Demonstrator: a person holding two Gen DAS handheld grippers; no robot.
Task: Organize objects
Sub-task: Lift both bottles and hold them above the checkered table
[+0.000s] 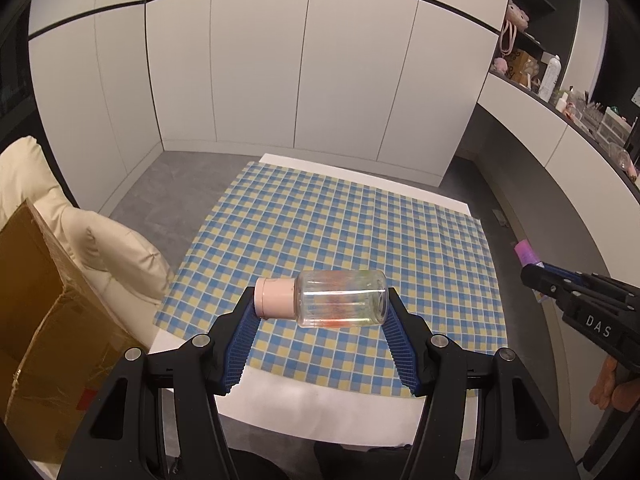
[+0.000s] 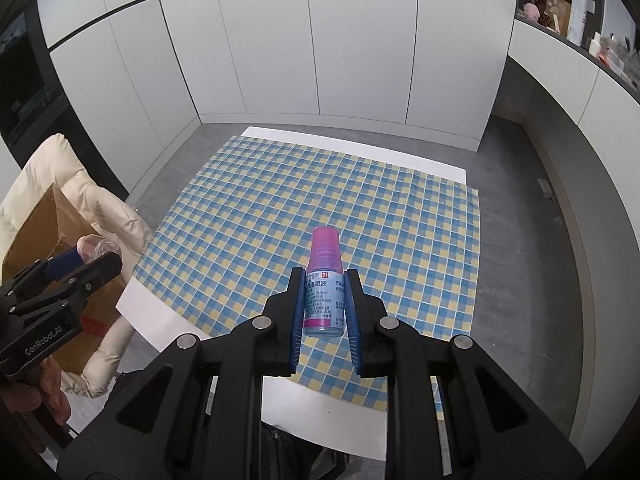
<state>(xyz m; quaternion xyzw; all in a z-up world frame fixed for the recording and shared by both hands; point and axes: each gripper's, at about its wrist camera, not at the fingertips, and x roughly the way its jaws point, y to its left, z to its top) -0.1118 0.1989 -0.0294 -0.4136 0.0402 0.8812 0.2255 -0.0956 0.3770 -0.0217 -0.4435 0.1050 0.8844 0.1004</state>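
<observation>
Currently, clear jar (image 1: pixel 335 299) is held sideways in left gripper (image 1: pixel 322 314), jaws half open; pink-capped dropper bottle (image 2: pixel 323 285) is clamped in right gripper (image 2: pixel 323 304), jaws narrow, above checkered counter (image 2: pixel 400 220)

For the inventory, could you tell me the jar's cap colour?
Pale pink cap; left wrist view.

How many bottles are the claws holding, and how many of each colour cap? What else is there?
Bottles with a pale pink cap: 1, the clear bottle in the left claw
Bottles with a bright pink cap: 1, the eye-drop bottle in the right claw
Checked cloths: 1
Cardboard boxes: 1
Total: 4
</observation>
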